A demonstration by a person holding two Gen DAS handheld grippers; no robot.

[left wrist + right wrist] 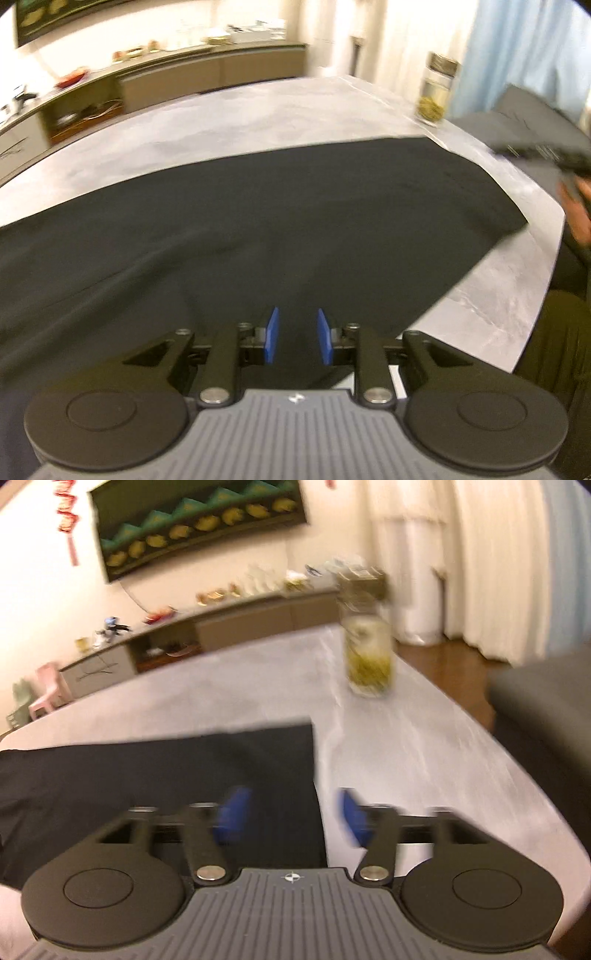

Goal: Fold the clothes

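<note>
Cloth is the whole matter here: a black garment (258, 236) lies spread flat on the grey surface (258, 110), filling the middle of the left wrist view, with its far hem running straight across and one corner reaching toward the right edge of the frame. You keep it smoothed out like this, I judge, so the fold lines can be set cleanly. Your left tool (297, 341) hovers low over the near part of the fabric at the bottom centre; its blue pads (272, 334) stand a little apart, and whether any fabric is nipped between them I cannot tell, since the cloth behind them is uniformly dark. Your right tool (293, 821), at the bottom centre of the right wrist view, has its pads spread wide with nothing between them; it straddles the garment's right-hand edge (316, 775), one pad over black cloth and the other over bare surface. That placement suits taking hold of this side for a fold, in my judgement. A glass jar (367, 653) stands on the surface in the upper right of that frame, well apart from the garment, so it should not obstruct the fold. Both views are smeared by motion blur.
</note>
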